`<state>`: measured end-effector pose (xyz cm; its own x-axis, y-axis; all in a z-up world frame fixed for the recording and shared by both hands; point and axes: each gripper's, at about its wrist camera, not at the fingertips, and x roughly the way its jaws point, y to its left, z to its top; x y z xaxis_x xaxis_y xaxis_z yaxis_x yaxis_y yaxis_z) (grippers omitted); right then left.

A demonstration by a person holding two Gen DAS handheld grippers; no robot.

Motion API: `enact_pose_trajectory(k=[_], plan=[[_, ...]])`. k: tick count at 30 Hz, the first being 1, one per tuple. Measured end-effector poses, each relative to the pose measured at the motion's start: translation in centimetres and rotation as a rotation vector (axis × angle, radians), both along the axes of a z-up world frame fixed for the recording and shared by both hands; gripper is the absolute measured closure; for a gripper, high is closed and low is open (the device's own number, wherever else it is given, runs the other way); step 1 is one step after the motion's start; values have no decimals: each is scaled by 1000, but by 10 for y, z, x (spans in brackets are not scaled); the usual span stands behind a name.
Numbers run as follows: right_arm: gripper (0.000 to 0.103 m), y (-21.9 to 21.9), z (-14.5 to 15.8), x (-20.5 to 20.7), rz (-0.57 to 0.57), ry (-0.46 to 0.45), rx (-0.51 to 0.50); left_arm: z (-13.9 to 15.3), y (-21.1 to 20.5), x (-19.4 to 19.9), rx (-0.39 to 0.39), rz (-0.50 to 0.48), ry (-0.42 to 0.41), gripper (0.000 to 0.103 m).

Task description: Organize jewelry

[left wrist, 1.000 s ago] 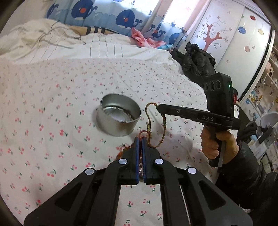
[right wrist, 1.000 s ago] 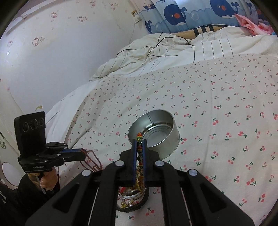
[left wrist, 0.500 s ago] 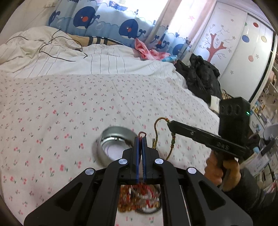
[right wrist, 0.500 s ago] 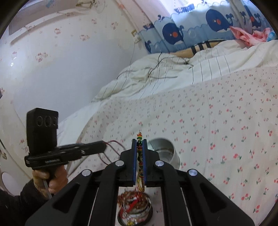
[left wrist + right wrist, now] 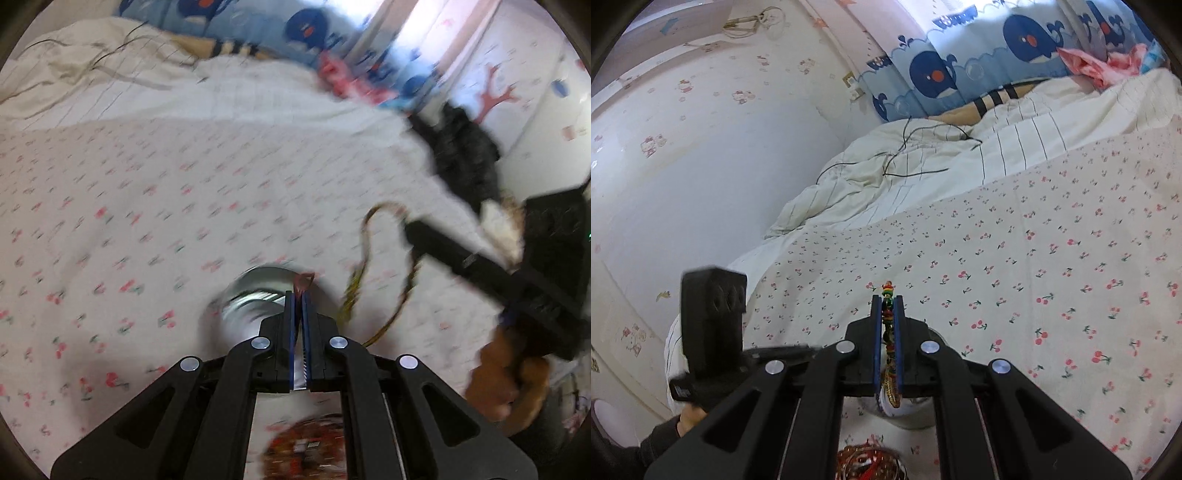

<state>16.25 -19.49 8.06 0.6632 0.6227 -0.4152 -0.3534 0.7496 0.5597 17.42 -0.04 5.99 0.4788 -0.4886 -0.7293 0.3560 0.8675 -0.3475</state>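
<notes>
Both grippers have lifted off the bed [image 5: 1052, 258] — the left gripper [image 5: 298, 295] pinches a red loop [image 5: 303, 277], the right gripper [image 5: 887, 306] a bead string [image 5: 887, 295]. The strands are pulling apart above the tin [image 5: 255, 291], so sorting goes on.

Tin [image 5: 255, 295] on bedspread [image 5: 147, 192], jewelry pile [image 5: 871, 461] before it, quilt [image 5: 923, 162] behind

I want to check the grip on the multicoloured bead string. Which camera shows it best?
The right wrist view: the multicoloured bead string is sharp, clamped between the jaws. The left wrist view shows it only as a blurred loop hanging from the right gripper.
</notes>
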Motion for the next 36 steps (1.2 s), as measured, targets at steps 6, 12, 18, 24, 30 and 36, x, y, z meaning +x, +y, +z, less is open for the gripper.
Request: enact_pose_trajectory(k=[6, 12, 18, 24, 30, 36], plan=[[96, 28, -27, 21, 29, 89, -41, 9, 19, -4, 46, 81, -13, 46], [96, 50, -47, 23, 40, 144, -176, 19, 34, -6, 11, 105, -22, 42], [52, 60, -50, 16, 20, 117, -322, 15, 41, -4, 27, 129, -12, 39], [48, 34, -9, -26, -12, 7, -338, 23, 39, -20, 84, 113, -39, 34], [49, 3, -28, -80, 6, 85, -376, 3, 32, -53, 48, -16, 56, 33], [52, -4, -53, -89, -8, 174, -345, -20, 5, -68, 37, -111, 128, 33]])
